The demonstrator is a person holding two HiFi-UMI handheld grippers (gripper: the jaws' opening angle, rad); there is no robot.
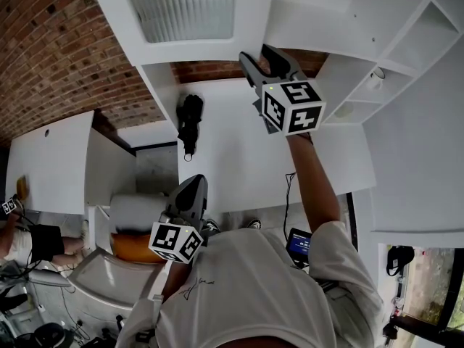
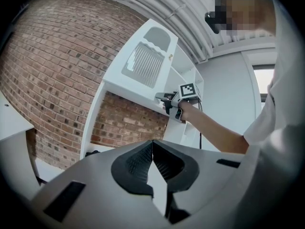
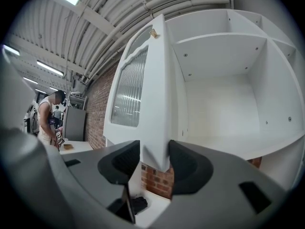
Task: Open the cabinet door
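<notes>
The white cabinet door point(image 3: 155, 80) with a ribbed glass pane point(image 3: 127, 94) stands swung out from the cabinet, edge-on to my right gripper point(image 3: 155, 159). Its lower corner fills the gap between the two pads, which sit against both faces. From the head view, that right gripper point(image 1: 259, 55) is raised at arm's length to the door point(image 1: 246, 20). In the left gripper view the door point(image 2: 147, 56) hangs out with the right gripper point(image 2: 164, 99) at its lower edge. My left gripper point(image 1: 194, 183) is held low near my torso, its jaws point(image 2: 152, 149) shut on nothing.
Bare white shelves point(image 3: 224, 94) lie open behind the door. A brick wall point(image 1: 58, 42) backs a white counter point(image 1: 239, 158) with a black object point(image 1: 190, 122) on it. A person point(image 3: 47, 118) stands by a far table at the left.
</notes>
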